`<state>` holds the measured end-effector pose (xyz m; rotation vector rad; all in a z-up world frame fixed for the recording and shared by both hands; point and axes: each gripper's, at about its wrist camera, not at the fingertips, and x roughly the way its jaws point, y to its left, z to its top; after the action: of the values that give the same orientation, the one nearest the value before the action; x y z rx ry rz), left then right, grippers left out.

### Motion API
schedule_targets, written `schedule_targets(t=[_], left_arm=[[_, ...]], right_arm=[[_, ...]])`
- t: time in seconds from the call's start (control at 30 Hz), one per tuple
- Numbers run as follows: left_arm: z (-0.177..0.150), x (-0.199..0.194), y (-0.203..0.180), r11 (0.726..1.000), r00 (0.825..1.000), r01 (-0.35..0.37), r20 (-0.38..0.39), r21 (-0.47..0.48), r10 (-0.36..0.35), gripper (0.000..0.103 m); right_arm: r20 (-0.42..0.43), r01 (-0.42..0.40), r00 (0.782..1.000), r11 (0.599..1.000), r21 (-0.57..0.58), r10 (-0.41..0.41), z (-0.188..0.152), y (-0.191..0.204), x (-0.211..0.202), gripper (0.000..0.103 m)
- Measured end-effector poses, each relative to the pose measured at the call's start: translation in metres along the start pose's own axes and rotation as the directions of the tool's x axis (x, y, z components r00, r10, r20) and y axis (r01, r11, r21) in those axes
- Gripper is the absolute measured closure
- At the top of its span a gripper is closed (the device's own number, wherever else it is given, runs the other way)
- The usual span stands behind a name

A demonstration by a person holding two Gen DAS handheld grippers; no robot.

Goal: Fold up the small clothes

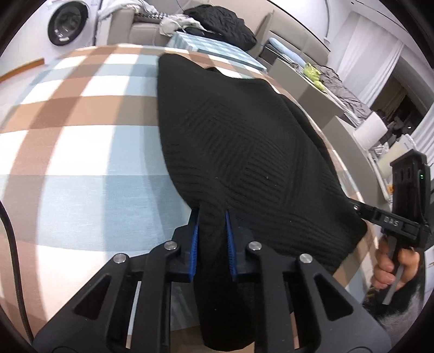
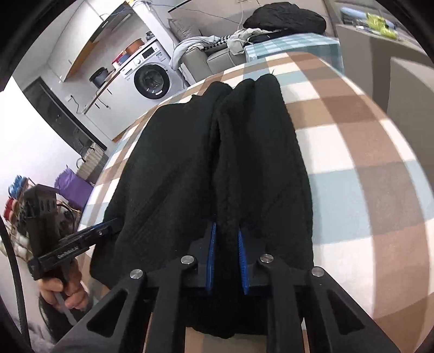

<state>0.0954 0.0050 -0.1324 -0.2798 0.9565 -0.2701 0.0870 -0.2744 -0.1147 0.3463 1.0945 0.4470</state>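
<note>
A black ribbed knit garment [image 1: 244, 141] lies lengthwise on a table under a brown, blue and white checked cloth [image 1: 81, 152]. My left gripper [image 1: 211, 214] is shut on the near hem, with a ridge of black fabric squeezed between its blue pads [image 1: 194, 244]. The right gripper [image 1: 356, 207], held by a hand [image 1: 388, 268], bites the hem's right corner. In the right wrist view, my right gripper [image 2: 226, 229] is shut on a fold of the garment [image 2: 260, 163]. There the left gripper [image 2: 112, 226] sits at the garment's left corner. The hem hangs over the table's near edge.
A washing machine [image 2: 152, 78] stands beyond the table's far left. A beige sofa [image 1: 141, 30] carries heaped clothes and a black bundle [image 1: 225, 24]. Grey cabinets [image 1: 306, 89] run along the right side. Bare checked cloth [image 2: 366, 176] spreads right of the garment.
</note>
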Motion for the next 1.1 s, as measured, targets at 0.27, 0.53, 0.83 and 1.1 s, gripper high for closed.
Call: schedule_targets(t=[0.27,0.53,0.83,1.1], left_arm=[[-0.022,-0.039,0.029,0.998,0.998,-0.065,0.003,0.010,0.065,0.090],[-0.023,-0.059,0.043,0.998,0.998,-0.048,0.031,-0.051,0.050,0.079],[-0.012,-0.068,0.036,0.998,0.996,-0.052,0.066,-0.047,0.055,0.076],[-0.007,-0.070,0.024,0.999,0.996,-0.032,0.081,-0.025,0.034,0.076]], right_arm=[[-0.110,-0.107,0.989,0.993,-0.058,0.100,-0.014,0.036,0.011,0.089],[-0.072,-0.060,0.996,0.995,-0.083,0.054,0.036,0.042,0.027,0.078],[0.022,-0.047,0.999,0.998,0.048,0.046,0.099,0.028,0.070,0.078],[0.110,-0.058,0.992,0.997,-0.041,0.062,0.110,0.042,0.053,0.098]])
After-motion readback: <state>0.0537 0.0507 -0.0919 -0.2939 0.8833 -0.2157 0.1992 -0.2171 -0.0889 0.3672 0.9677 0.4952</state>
